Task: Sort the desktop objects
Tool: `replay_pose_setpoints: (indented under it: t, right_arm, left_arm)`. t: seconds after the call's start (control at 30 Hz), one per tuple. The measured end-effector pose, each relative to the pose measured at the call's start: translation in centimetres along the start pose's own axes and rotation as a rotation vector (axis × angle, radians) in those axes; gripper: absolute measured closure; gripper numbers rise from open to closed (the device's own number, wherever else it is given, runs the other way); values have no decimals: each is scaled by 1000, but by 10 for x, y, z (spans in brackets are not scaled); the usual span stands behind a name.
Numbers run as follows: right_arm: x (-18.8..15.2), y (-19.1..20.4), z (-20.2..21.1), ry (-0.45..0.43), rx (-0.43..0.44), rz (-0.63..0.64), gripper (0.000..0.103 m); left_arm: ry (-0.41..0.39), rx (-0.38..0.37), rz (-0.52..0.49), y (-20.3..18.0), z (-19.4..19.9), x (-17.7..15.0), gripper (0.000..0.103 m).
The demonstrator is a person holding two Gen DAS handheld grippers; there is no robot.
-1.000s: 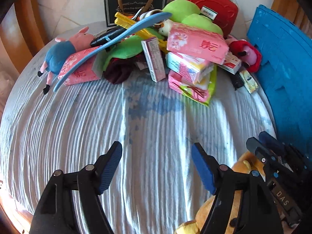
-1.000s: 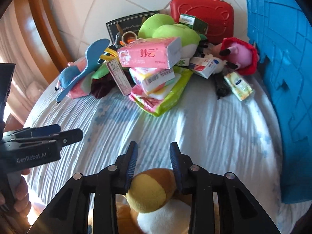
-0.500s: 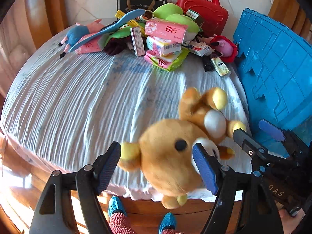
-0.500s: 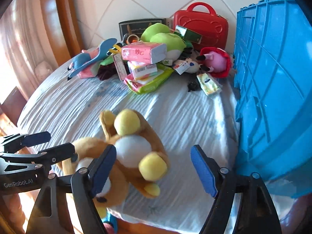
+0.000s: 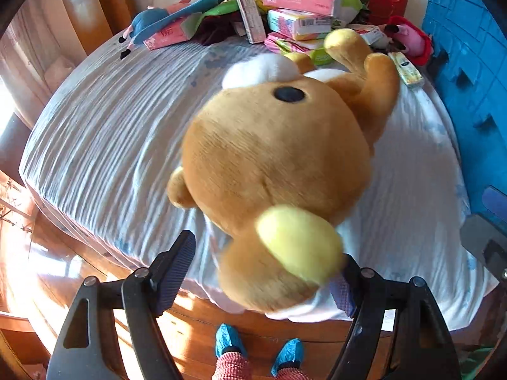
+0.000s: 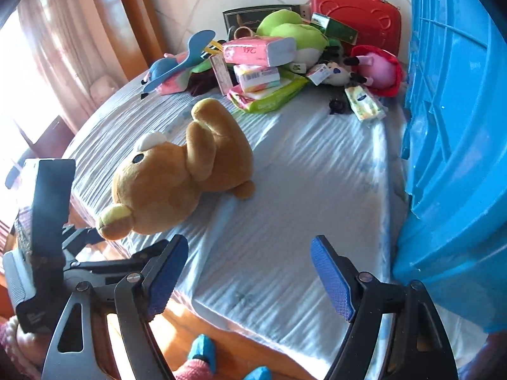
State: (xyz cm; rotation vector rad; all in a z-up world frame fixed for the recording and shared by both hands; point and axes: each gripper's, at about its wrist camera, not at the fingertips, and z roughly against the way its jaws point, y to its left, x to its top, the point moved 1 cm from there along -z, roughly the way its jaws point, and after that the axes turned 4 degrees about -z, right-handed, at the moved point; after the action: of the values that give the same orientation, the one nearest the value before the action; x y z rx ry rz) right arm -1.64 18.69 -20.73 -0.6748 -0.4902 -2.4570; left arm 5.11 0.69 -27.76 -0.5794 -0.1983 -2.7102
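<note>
The left hand-held gripper point(image 5: 259, 272) has its ribbed blue pads spread wide, the teddy bear's point(image 5: 275, 158) lower ear between them; the right pad touches or nearly touches the plush, the left pad stands clear, so no grip shows. The right hand-held gripper point(image 6: 250, 275) is wide open over bare cloth, nothing between its pads. The bear, soft brown plush with yellow ears, lies on its side at the bench's point(image 6: 285, 221) near edge, head overhanging the rim at seven o'clock in the right view. The bench wears a ribbed pale-blue cloth, open through the middle. At three o'clock a hard blue plastic crate point(image 6: 459, 126) walls that side. At twelve o'clock, far off, sits a heap: pink tissue packs point(image 6: 256, 51), a green plush point(image 6: 291, 31), a red case point(image 6: 358, 15).
</note>
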Motion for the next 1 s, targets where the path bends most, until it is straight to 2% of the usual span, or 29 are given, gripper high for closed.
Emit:
replay_pose_setpoints:
  t: [0.07, 0.13, 0.2, 0.27, 0.33, 0.43, 0.53, 0.63, 0.73, 0.77, 0.9, 1.0]
  right_arm:
    - [6, 4, -5, 1, 9, 2, 20]
    - [13, 9, -13, 16, 37, -9, 19]
    - [21, 17, -20, 10, 17, -4, 19]
    - [31, 25, -23, 0, 21, -20, 16]
    - [40, 34, -27, -9, 26, -34, 11]
    - [54, 47, -39, -12, 18, -24, 11]
    - [63, 51, -53, -2, 19, -39, 11]
    - [72, 55, -63, 11, 31, -38, 12]
    - [82, 59, -73, 20, 16, -23, 18]
    - [87, 60, -77, 23, 7, -27, 18]
    - [103, 64, -89, 27, -9, -52, 18]
    - [116, 71, -96, 19, -12, -54, 18]
  left_arm:
    - [-4, 16, -28, 12, -7, 10, 24]
    - [-25, 94, -68, 26, -13, 23, 22]
    - [-29, 121, -89, 44, -21, 35, 22]
    - [-22, 85, -84, 62, -24, 46, 22]
    - [-34, 12, -81, 74, -18, 52, 22]
    - [-76, -99, -78, 80, 1, 56, 22]
    - [-116, -85, -94, 77, 9, 65, 20]
    - [-120, -57, -74, 85, -4, 87, 18]
    - [-171, 35, -35, 105, -14, 118, 17]
    - [-173, 42, -22, 115, -16, 129, 17]
    - [-158, -41, 35, 149, -19, 166, 17]
    - [-133, -122, 39, 153, -17, 157, 17]
